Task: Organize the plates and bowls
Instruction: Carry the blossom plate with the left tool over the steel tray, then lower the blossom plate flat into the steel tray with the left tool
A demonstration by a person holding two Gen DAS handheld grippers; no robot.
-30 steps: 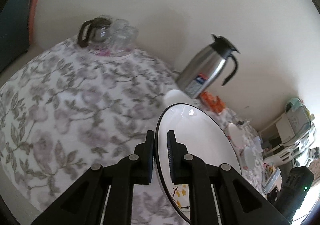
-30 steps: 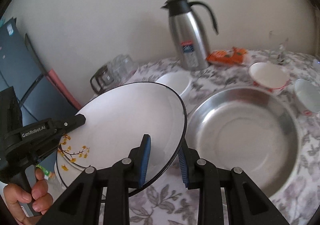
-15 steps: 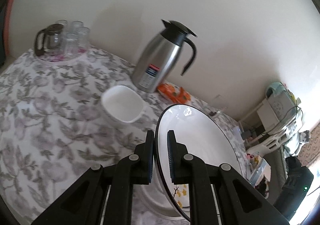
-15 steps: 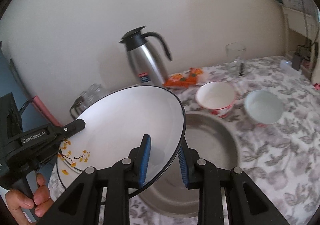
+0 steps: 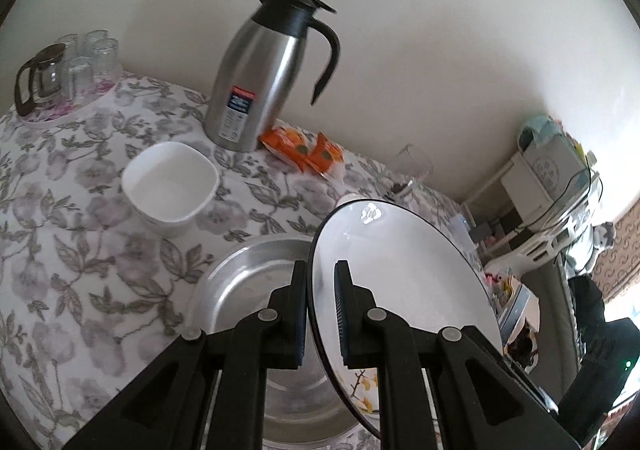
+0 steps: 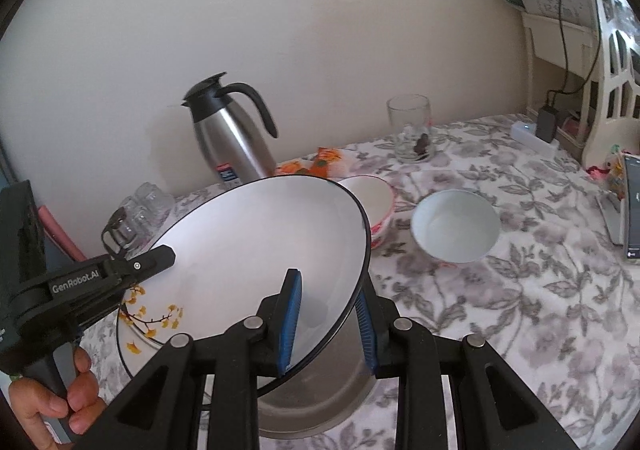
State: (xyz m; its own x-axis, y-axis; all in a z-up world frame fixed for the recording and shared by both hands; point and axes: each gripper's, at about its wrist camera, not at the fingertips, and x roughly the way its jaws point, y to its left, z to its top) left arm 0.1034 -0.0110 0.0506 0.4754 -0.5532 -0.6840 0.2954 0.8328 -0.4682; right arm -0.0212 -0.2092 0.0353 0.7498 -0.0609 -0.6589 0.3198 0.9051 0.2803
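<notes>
Above the floral table, both grippers' fingers clamp the plate rim.

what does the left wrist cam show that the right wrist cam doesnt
Only the left wrist view: the square white bowl standing in front of the flask.

Only the right wrist view: the round white bowl, the red-patterned bowl partly behind the plate, the power strip, and the person's hand holding the left hand-held gripper.

Both: the plate with both hand-held grippers shut on its rim, the steel basin under it, the flask, the orange packet, the tumbler, and the glasses on a tray.
</notes>
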